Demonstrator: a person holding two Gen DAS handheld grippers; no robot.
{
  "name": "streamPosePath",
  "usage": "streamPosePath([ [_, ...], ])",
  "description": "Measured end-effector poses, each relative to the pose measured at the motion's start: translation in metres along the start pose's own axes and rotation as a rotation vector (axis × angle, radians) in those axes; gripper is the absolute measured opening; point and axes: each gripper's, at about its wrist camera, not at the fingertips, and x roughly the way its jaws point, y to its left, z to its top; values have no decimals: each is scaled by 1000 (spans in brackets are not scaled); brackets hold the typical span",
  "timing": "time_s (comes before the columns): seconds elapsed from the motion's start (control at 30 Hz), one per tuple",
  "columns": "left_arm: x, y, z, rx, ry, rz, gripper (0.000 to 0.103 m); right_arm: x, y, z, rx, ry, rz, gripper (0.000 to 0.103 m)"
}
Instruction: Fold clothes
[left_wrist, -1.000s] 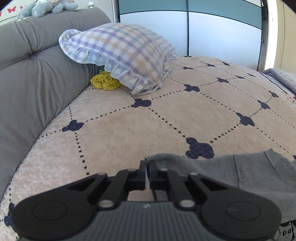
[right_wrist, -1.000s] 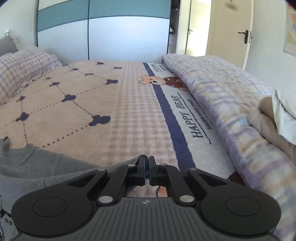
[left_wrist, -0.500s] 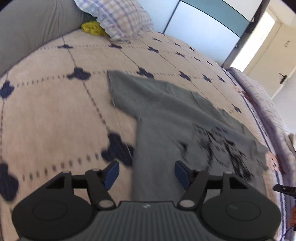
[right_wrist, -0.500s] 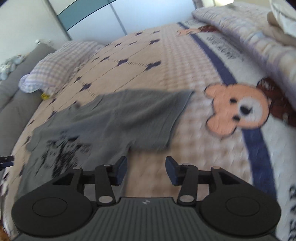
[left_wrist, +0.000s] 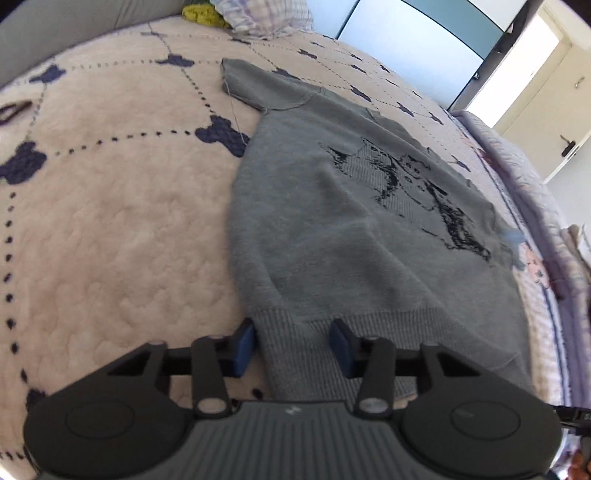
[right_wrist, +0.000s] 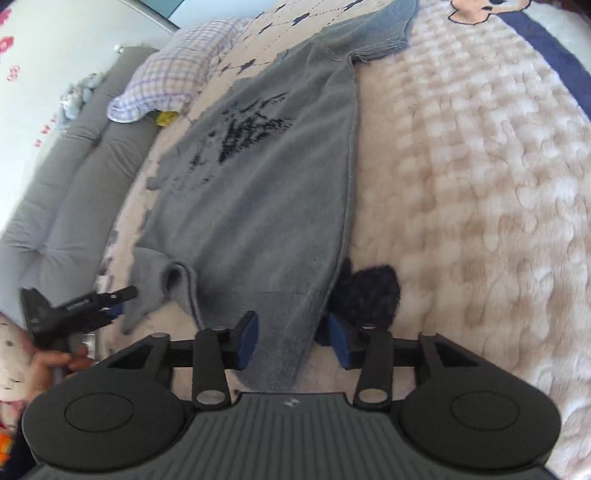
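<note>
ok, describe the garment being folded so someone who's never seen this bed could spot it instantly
Start from the big bed with the cream quilted blanket patterned in navy shapes. Spread flat on it, below the checked pillow at the headboard end, lies the grey knit sweater. It alone carries a dark cat-like graphic on its chest, unlike the small yellow cloth beside the pillow.

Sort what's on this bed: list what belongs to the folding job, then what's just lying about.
Job:
grey sweater
left gripper, closing around its hem corner
right gripper, closing around the other corner

Lying about:
checked pillow
yellow cloth
patterned blanket
</note>
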Motion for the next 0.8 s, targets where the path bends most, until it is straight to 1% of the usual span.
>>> streamPosePath([
  [0.03, -2, -3, -3, 16, -8, 17, 21, 2, 3, -3, 2, -19, -15, 28],
  [0.07, -2, -1, -3, 7, -9, 14, 9, 3, 8, -5, -11, -35, -36, 25],
  [0.1, -5, 3, -4, -18, -4, -1, 7, 5, 13, -8, -31, -50, -61, 15],
  [0.13, -7, 7, -5, -42, 1, -17, 7, 6, 18, -9, -60, -64, -85, 8],
  [0.17, -12, 9, -5, -47, 3, -26, 6, 4, 23, -9, -84, -77, -101, 7],
  [0.27, -35, 13, -5, -19, -26, -36, 6, -11, 28, -6, -133, -131, -125, 6],
  [0.37, -54, 25, -3, -9, -48, -34, 6, -34, 25, 3, -145, -186, -105, 6],
  [0.43, -59, 34, -5, -6, -42, -42, 6, -45, 22, 5, -149, -199, -95, 6],
  [0.5, -54, 39, -10, 22, -14, -36, 7, -42, 16, 4, -156, -178, -109, 6],
  [0.57, -44, 41, -15, 40, 22, -24, 8, -30, 7, -2, -158, -129, -146, 6],
  [0.63, -41, 45, -15, 23, 34, -23, 10, -17, -5, -8, -142, -81, -164, 7],
  [0.67, -42, 48, -12, 8, 36, -27, 10, -16, -8, -9, -134, -80, -146, 7],
  [0.7, -46, 49, -8, 6, 30, -24, 10, -18, -11, -8, -128, -88, -122, 10],
  [0.73, -50, 48, -3, 22, 15, -11, 12, -20, -14, -7, -121, -97, -98, 13],
  [0.77, -53, 47, 4, 45, -2, 9, 16, -23, -16, -1, -122, -113, -99, 15],
  [0.8, -57, 47, 12, 60, -21, 24, 17, -27, -19, 9, -127, -132, -113, 27],
])
